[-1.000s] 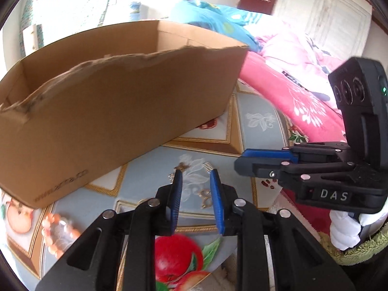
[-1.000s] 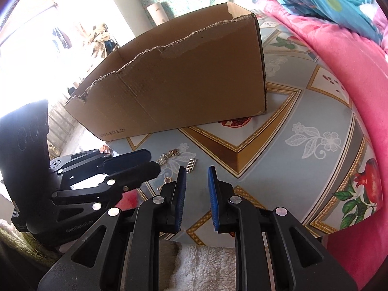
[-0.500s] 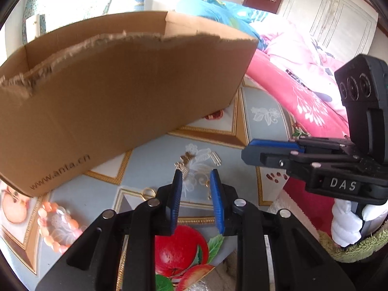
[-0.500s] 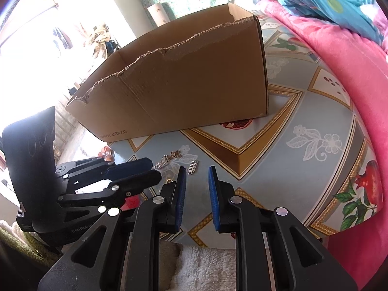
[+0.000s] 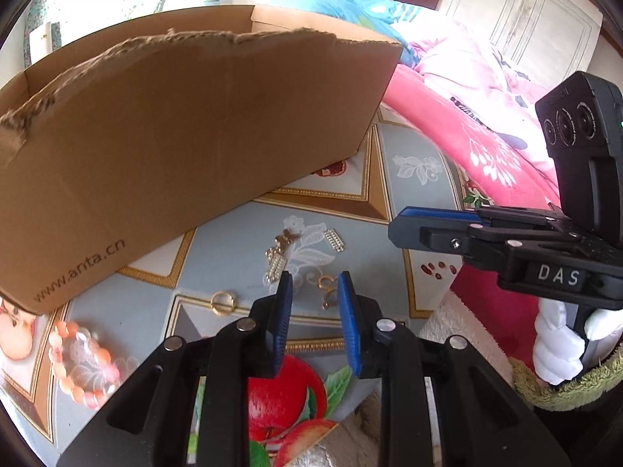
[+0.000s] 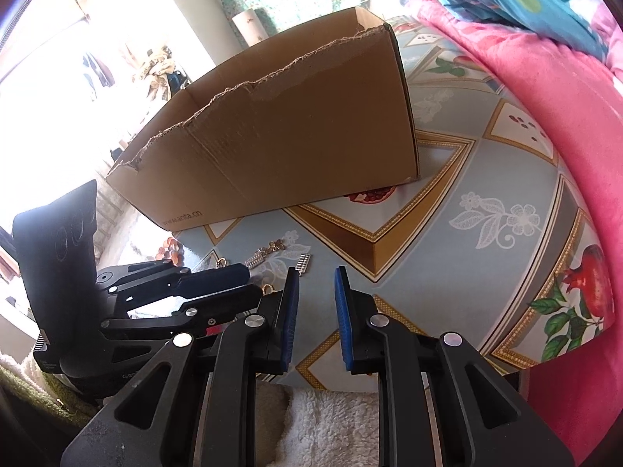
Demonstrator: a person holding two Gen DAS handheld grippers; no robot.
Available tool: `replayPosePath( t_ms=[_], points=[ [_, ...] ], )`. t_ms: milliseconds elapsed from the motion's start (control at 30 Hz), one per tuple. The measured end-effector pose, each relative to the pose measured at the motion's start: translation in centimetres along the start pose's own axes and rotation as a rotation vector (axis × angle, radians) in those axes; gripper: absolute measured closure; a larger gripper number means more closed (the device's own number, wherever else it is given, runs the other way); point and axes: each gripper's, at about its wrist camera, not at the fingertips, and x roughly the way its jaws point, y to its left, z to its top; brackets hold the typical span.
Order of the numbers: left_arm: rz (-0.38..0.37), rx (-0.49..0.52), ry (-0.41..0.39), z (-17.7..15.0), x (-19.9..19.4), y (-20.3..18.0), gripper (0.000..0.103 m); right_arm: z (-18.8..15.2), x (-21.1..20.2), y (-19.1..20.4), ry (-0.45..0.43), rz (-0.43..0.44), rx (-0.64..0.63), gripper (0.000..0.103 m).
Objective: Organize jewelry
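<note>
Patterned oilcloth table (image 6: 486, 179) beside pink bedding (image 6: 545, 78) — both grippers (image 5: 314, 284) (image 6: 316, 277) parted, empty.

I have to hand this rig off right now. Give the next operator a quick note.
Left gripper: open, empty, low over the gold earrings.
Right gripper: open, empty, near the table's front edge.
On the tablecloth: gold ring, rhinestone pieces and, coral bead bracelet.
Cardboard box stands behind them; its inside is hidden.
All visible jewelry remains to be boxed.
</note>
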Motion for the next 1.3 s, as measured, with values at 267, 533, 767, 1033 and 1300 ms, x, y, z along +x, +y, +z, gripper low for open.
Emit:
replayPosePath(
  t_ms=[267,533,767,1033,1300],
  points=[
    [0.027,0.011,-0.046,0.7,-0.7,0.2,0.08,0.1,-0.2,0.3,-0.017,0.008,-0.004,0.084],
    [0.008,0.038,-0.011,0.7,0.2,0.0,0.08,0.1,-0.6,0.1,-0.023,0.003,0.001,0.084],
    [-0.006,0.01,0.004,0.0,-0.3,0.1,0.08,0.1,-0.1,0.2,-0.012,0.019,-0.002,0.084],
    [0.017,-0.009,0.009,-0.9,-1.2,0.4,0.08,-0.2,-0.1,0.3,-0.003,0.007,-0.003,0.081],
    [0.029,-0.048,-0.042,-1.5,-2.8,1.0,0.08,0.0,-1.2,2.3,-0.079,-0.067,-0.084,0.072]
  ],
)
